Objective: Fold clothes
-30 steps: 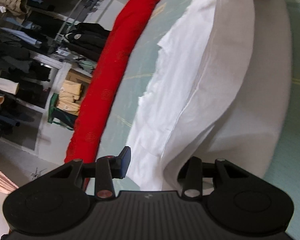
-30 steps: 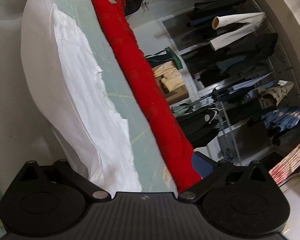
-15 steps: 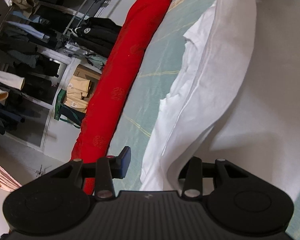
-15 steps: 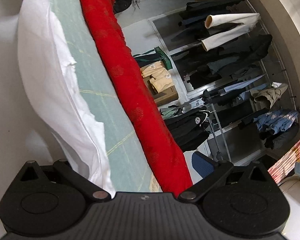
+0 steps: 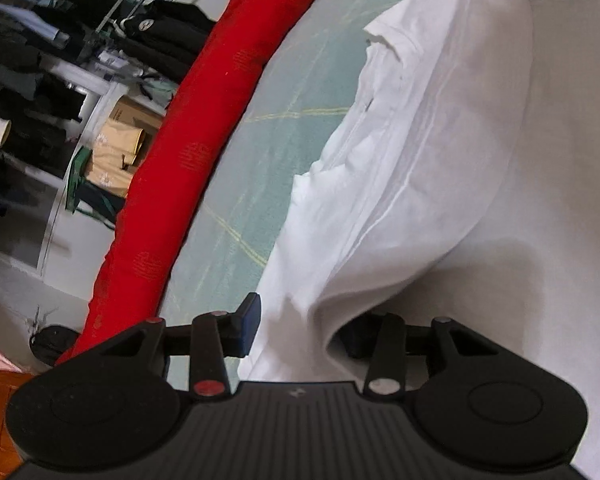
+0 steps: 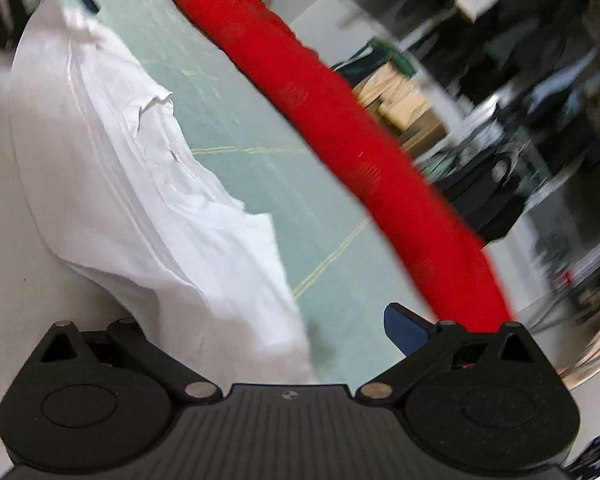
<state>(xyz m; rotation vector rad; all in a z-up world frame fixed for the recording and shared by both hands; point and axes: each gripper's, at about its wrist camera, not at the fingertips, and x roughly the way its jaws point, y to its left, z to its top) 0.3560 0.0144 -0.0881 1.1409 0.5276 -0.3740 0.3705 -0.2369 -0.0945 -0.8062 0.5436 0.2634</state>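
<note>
A white garment [image 5: 400,160] lies on the pale green table [image 5: 280,128], with one long edge raised in a fold that runs between my two grippers. My left gripper [image 5: 302,332] has its fingers drawn in, and bunched white cloth fills the gap; its right finger sits hidden inside the fold. My right gripper [image 6: 252,336] stands wide open. Its blue right fingertip [image 6: 404,332] is over bare table [image 6: 228,120], and its left finger is covered by the garment [image 6: 120,140]. Each gripper shows at the far end of the fold in the other's view.
A long red fabric roll [image 5: 188,152] lies along the table's far edge [image 6: 360,152]. Beyond it are racks of dark hanging clothes [image 5: 40,80] and cardboard boxes [image 5: 116,152] on the floor. The right wrist view is blurred by motion.
The raised fold has sunk lower and spread towards the red roll. The right wrist view has swung and blurred. Neither gripper's finger spacing has visibly changed.
</note>
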